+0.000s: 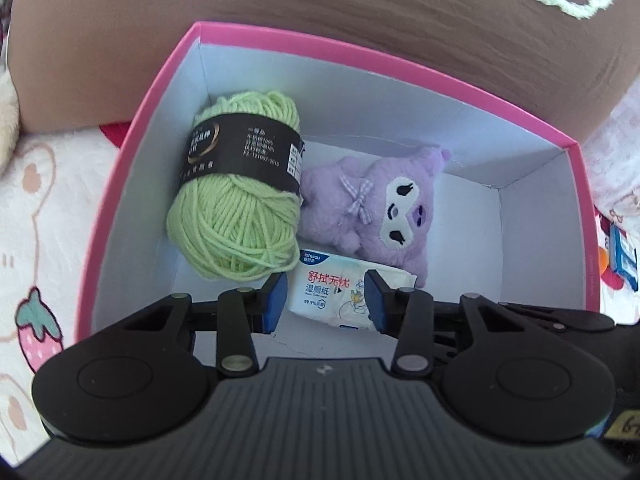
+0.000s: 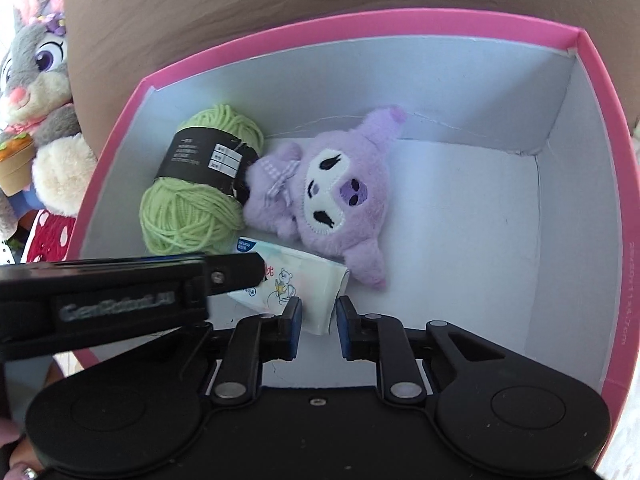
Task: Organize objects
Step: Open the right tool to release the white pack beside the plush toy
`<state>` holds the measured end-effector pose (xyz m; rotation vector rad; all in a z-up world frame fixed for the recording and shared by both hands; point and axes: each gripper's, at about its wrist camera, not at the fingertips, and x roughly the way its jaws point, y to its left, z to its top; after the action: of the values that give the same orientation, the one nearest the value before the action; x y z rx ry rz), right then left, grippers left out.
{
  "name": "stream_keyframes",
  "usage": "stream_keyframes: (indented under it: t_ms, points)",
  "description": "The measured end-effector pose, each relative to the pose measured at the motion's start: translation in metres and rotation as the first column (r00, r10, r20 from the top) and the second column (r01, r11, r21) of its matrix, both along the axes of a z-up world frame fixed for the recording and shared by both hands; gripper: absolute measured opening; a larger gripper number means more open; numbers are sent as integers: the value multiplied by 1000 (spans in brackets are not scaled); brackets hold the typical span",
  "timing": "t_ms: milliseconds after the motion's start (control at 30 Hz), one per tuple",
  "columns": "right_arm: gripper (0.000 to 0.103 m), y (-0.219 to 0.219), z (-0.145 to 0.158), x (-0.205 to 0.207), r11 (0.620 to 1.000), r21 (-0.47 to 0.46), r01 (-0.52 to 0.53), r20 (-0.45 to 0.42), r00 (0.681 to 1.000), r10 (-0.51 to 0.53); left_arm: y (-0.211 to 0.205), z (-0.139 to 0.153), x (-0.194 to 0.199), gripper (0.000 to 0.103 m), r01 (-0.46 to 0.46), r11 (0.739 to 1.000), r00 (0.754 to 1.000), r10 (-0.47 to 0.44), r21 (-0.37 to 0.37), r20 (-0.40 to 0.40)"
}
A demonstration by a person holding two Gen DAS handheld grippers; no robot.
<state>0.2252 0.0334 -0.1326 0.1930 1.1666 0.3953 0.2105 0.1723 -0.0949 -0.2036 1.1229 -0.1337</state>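
Observation:
A pink box with a white inside holds a green yarn ball with a black label, a purple plush toy and a white wet wipes packet. The packet lies at the near side of the box floor. My left gripper has its blue pads pressed on the packet's two sides. In the right wrist view the same box, yarn ball, plush toy and packet show. My right gripper is shut on the packet's near end. The left gripper's finger lies across the packet's far part.
The box rests on a pale strawberry-print blanket. A big brown cushion rises behind it. A grey rabbit plush stands at the box's left. A blue object lies outside the right wall. The right half of the box floor is bare.

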Motion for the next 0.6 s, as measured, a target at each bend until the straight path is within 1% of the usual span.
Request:
stream_keyframes:
  t_ms: [67, 167, 233, 333, 400, 600]
  points:
    - [25, -2, 4, -3, 1000, 2, 0, 15, 1000, 0, -1, 6, -3, 41, 19, 1000, 1000, -19, 11, 15]
    - [25, -6, 11, -7, 1000, 4, -24, 46, 999, 24, -1, 13, -9, 41, 33, 999, 999, -33, 4, 27]
    - [25, -7, 18, -12, 998, -11, -57, 69, 996, 58, -2, 18, -18, 41, 40, 999, 999, -40, -4, 35]
    - [25, -7, 31, -20, 992, -42, -116, 110, 987, 120, -4, 27, -20, 41, 58, 998, 997, -59, 4, 49]
    - [25, -8, 37, -25, 988, -43, -147, 123, 981, 152, -5, 34, -28, 41, 65, 998, 996, -65, 10, 54]
    - [25, -15, 61, -41, 980, -38, -196, 146, 969, 200, -7, 56, -38, 41, 84, 996, 995, -83, -7, 48]
